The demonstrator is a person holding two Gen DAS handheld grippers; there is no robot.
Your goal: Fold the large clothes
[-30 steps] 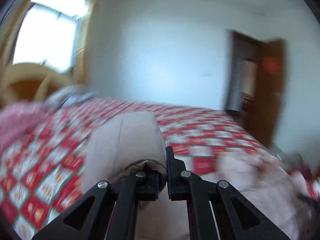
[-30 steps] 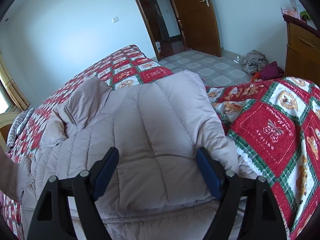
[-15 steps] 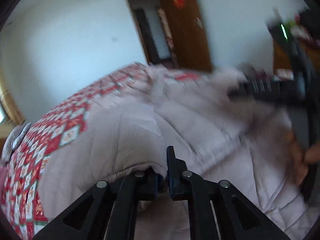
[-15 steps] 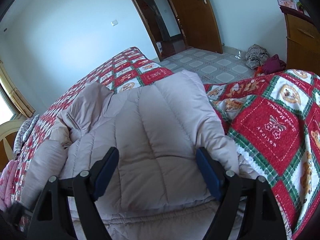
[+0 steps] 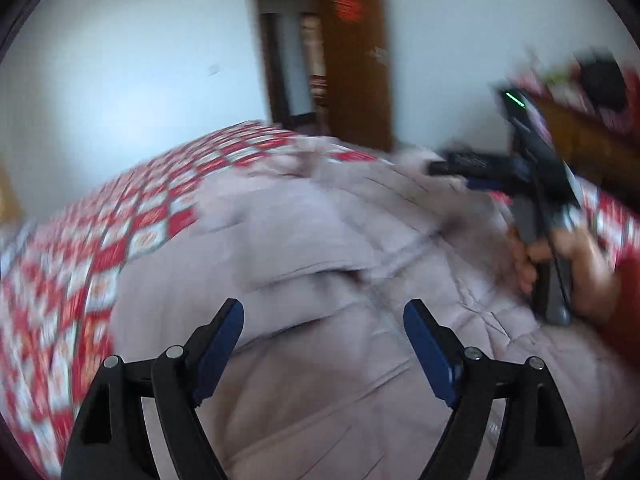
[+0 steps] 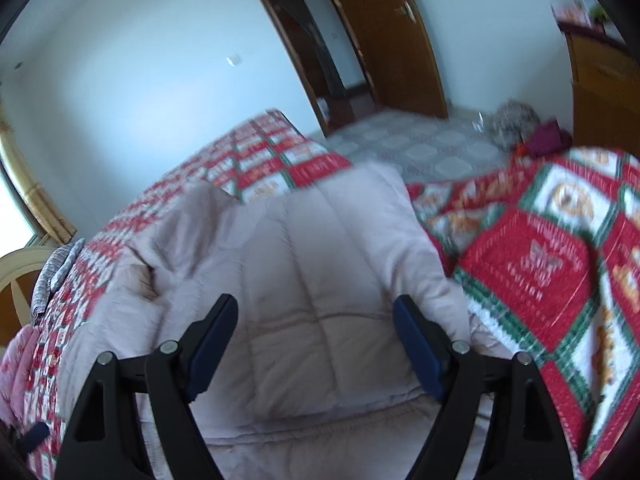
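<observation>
Coat [image 6: 320,300] lies on bed [image 6: 540,272], w/ both tongs open.

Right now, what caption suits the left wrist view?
Left gripper opening above a pale padded coat on the quilt-covered bed.

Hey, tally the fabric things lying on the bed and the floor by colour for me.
Beige quilted puffer coat: 1
Red, white and green patchwork quilt: 1
Pink fabric item: 1
Grey striped cloth: 1
Grey bundle on floor: 1
Maroon bundle on floor: 1
Total: 6
</observation>
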